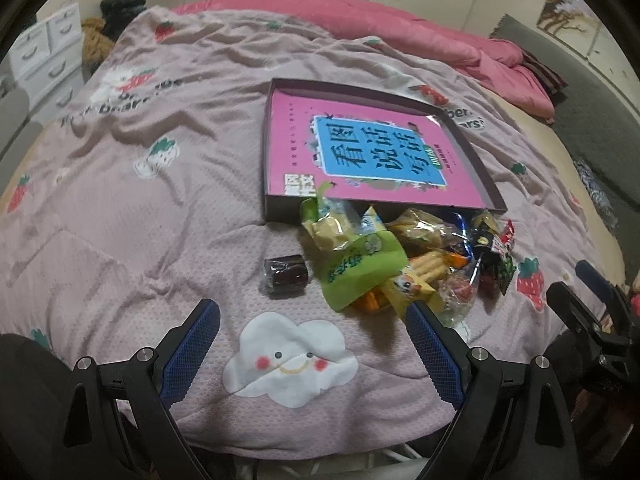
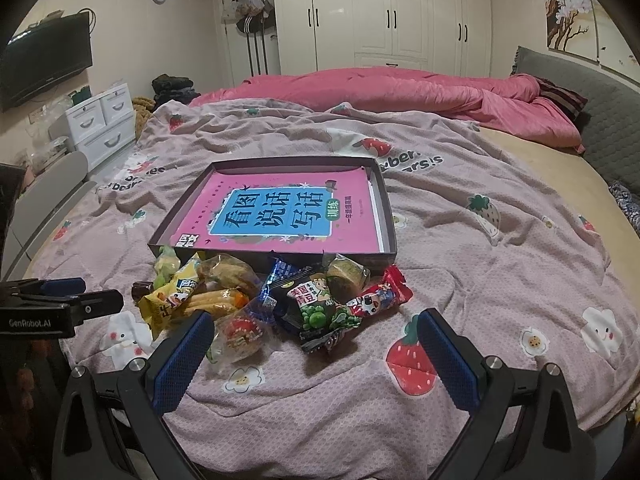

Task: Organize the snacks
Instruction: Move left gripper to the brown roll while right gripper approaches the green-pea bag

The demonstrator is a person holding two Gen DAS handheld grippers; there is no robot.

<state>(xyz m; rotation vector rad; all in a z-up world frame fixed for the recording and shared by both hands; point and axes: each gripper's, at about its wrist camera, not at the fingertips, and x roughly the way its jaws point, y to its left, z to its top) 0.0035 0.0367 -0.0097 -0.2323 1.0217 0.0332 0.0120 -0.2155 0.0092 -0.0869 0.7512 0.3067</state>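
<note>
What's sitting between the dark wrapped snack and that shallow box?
Nothing: only bare pink bedspread separates the dark wrapped snack from the box, per the left wrist view.

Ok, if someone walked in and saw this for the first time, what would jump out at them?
First the bright pink book with its blue title panel, lying flat in a shallow dark box mid-bed. Next, the colourful snack pile heaped on the blanket against the box's near edge, with one dark wrapped snack lying apart on its left. Both claws, left claw and right claw, hang open and empty before the pile.
</note>
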